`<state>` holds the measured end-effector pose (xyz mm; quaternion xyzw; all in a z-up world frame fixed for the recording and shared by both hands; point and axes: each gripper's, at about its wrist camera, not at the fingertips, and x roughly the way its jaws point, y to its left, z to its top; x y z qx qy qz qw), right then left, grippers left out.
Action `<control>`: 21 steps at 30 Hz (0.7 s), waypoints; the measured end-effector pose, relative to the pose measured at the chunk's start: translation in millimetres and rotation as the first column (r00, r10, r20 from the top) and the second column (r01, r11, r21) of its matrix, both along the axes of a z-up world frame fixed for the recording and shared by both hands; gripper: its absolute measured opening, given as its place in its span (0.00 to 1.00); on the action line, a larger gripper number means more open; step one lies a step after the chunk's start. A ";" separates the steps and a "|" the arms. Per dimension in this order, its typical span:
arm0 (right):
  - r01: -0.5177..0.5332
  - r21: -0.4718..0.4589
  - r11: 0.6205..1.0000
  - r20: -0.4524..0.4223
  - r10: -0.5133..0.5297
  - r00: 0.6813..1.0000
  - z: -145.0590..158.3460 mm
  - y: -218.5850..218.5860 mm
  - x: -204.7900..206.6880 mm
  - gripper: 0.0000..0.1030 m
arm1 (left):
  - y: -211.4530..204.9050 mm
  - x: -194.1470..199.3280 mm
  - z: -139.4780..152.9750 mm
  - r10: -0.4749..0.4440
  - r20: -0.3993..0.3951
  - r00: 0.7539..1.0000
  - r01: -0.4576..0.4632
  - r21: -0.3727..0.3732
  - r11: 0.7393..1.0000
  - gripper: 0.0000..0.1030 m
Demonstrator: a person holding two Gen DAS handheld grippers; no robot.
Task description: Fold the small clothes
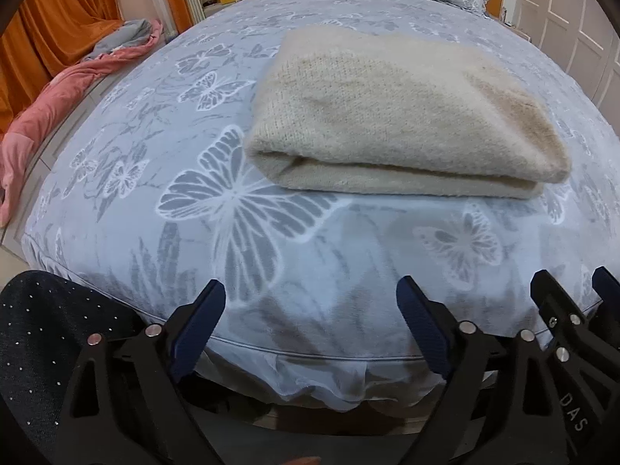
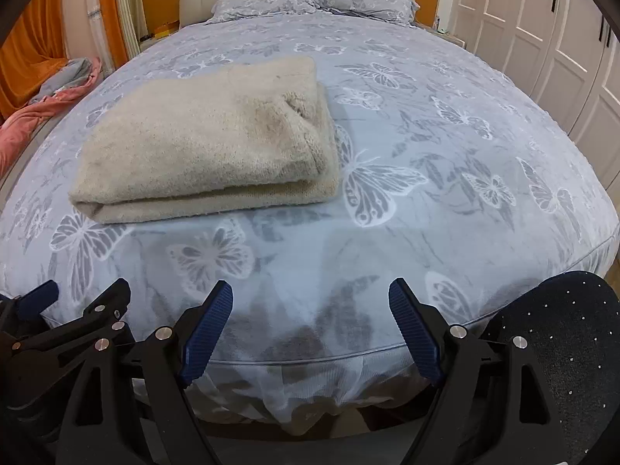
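A cream fuzzy knit garment (image 1: pixel 395 116) lies folded into a thick rectangle on the bed; it also shows in the right wrist view (image 2: pixel 209 143). My left gripper (image 1: pixel 310 290) is open and empty at the bed's near edge, well short of the garment. My right gripper (image 2: pixel 310 294) is open and empty, also at the near edge, with the garment ahead to its left. The right gripper shows at the lower right of the left wrist view (image 1: pixel 573 283), and the left gripper at the lower left of the right wrist view (image 2: pixel 83 290).
The bed (image 2: pixel 445 147) has a grey-blue butterfly cover and pillows (image 2: pixel 310 0) at the headboard. A pink and grey blanket (image 1: pixel 58 104) lies beside the bed at left. White wardrobe doors (image 2: pixel 542 38) stand at right. Dark dotted sleeves (image 2: pixel 562 333) flank the grippers.
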<state>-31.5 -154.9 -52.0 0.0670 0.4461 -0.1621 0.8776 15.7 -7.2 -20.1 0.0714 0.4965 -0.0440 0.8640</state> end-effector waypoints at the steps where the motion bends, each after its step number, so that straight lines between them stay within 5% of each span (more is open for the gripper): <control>1: 0.000 -0.001 1.000 0.002 0.000 1.000 0.2 -0.1 0.0 0.78 | 1.1 1.3 -1.1 0.005 -0.007 1.000 -0.005 -0.004 1.000 0.88; 11: 0.007 0.022 1.000 0.031 -0.008 0.999 -0.1 -4.3 1.2 0.78 | 7.6 3.4 -2.0 0.029 0.006 1.000 -0.028 -0.047 0.998 0.95; 21: 0.009 -0.006 1.000 0.036 -0.008 0.999 -0.2 -1.5 1.4 0.80 | 3.9 -2.4 2.6 0.024 0.050 0.998 -0.024 -0.005 1.000 0.92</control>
